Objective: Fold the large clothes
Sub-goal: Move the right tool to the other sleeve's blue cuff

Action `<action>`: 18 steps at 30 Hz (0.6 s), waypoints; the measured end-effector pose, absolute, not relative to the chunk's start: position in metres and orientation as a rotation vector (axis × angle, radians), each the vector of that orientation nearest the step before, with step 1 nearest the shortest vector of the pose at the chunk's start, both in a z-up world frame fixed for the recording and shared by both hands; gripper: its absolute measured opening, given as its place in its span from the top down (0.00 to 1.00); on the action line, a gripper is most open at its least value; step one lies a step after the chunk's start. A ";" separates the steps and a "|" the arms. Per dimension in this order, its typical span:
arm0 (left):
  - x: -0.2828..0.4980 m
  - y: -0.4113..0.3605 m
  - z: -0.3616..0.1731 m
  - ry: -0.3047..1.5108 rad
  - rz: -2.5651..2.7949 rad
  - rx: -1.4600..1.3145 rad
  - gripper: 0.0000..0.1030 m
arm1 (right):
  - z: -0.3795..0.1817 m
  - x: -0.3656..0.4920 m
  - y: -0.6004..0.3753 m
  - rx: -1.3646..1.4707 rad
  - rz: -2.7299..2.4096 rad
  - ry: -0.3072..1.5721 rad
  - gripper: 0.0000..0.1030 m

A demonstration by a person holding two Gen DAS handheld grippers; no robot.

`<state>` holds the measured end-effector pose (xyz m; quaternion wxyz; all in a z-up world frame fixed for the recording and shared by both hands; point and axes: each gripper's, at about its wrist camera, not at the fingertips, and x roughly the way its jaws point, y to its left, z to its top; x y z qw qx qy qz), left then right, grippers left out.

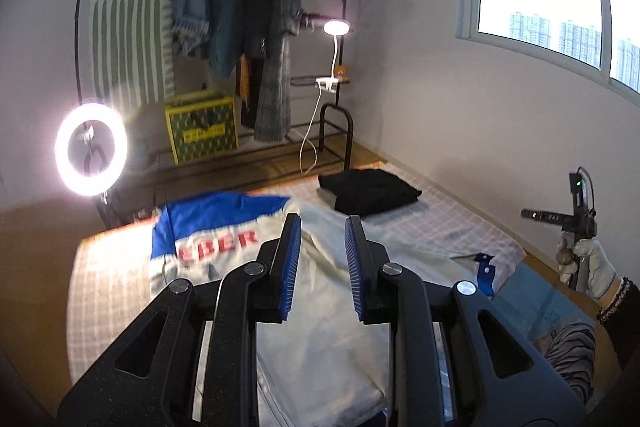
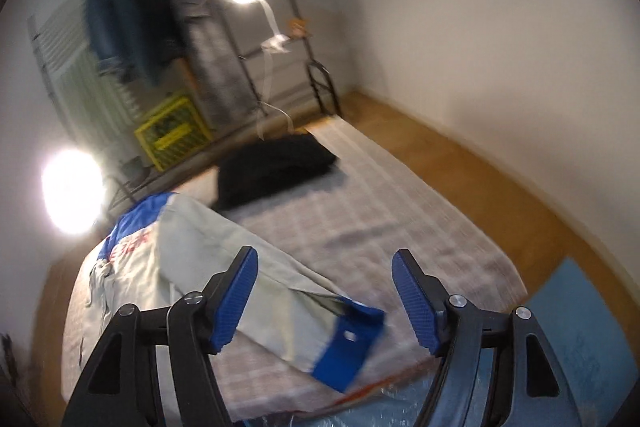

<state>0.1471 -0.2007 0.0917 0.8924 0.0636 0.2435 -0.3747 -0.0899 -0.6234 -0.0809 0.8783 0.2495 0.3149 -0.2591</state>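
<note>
A cream jacket (image 1: 224,267) with a blue yoke and red letters lies spread on a checked mattress (image 1: 460,223). My left gripper (image 1: 322,223) hovers over its middle, jaws a narrow gap apart with nothing pinched between them. One sleeve ends in a blue cuff (image 1: 485,273) near the mattress's right edge. In the right wrist view, the same jacket (image 2: 200,239) stretches toward that cuff (image 2: 348,347). My right gripper (image 2: 326,259) stands wide open just above the sleeve, not touching it. A gloved hand (image 1: 588,263) holds that tool at the far right.
A folded black garment (image 1: 368,193) sits at the mattress's far end. Behind it are a clothes rack (image 1: 248,7), a yellow crate (image 1: 202,133), a clip lamp (image 1: 336,27) and a bright ring light (image 1: 91,149). A blue mat (image 2: 580,327) lies on the wooden floor.
</note>
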 end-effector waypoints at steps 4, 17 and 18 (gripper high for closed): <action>0.145 -0.215 0.107 0.494 -0.790 0.143 0.79 | -0.113 -0.102 -0.660 0.671 -0.556 0.688 0.30; 0.108 -0.231 0.002 0.764 -0.910 0.019 0.79 | -0.208 -0.076 -0.689 0.922 -0.558 0.777 0.30; 0.101 -0.234 -0.011 0.795 -0.928 0.013 0.79 | -0.211 -0.072 -0.688 0.912 -0.557 0.787 0.30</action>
